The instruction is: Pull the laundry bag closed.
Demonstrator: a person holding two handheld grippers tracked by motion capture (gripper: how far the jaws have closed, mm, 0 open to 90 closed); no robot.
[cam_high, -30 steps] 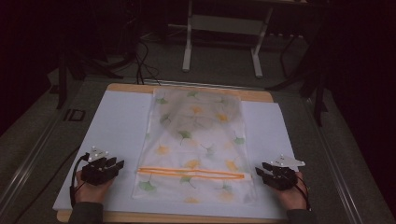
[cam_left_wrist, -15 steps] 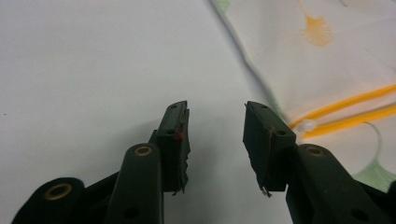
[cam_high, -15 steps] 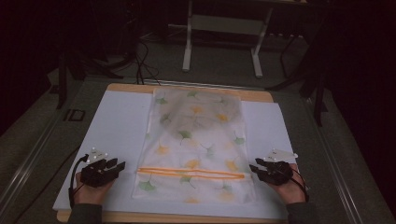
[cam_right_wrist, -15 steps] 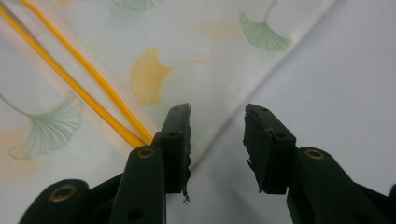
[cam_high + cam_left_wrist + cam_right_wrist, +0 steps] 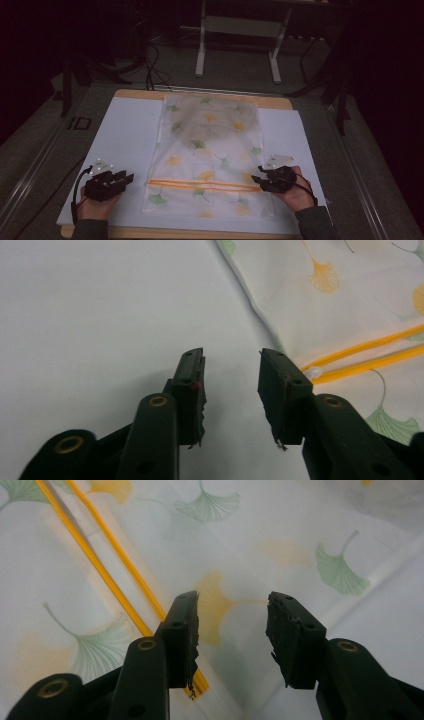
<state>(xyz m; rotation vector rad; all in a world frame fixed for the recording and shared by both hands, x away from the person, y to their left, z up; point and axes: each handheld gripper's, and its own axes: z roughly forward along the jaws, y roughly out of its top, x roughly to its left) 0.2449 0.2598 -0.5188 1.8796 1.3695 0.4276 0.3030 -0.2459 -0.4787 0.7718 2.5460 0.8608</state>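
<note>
Ginkgo-print pillowcase [image 5: 207, 150] lies flat, centred on white mat [image 5: 125, 135]. Looks thin, limp, light; likely to slide and wrinkle, so pinch side edges by orange stripes [image 5: 200, 184].

Your left gripper [image 5: 116, 179] left of it, agape, empty. Right gripper [image 5: 260, 178] over its right edge, agape, empty.

Room beyond it dark; cables on floor.

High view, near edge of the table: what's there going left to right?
left gripper → bare white sheet → leaf-print bag with its orange strips → right gripper, jaws over the bag's right edge.
</note>
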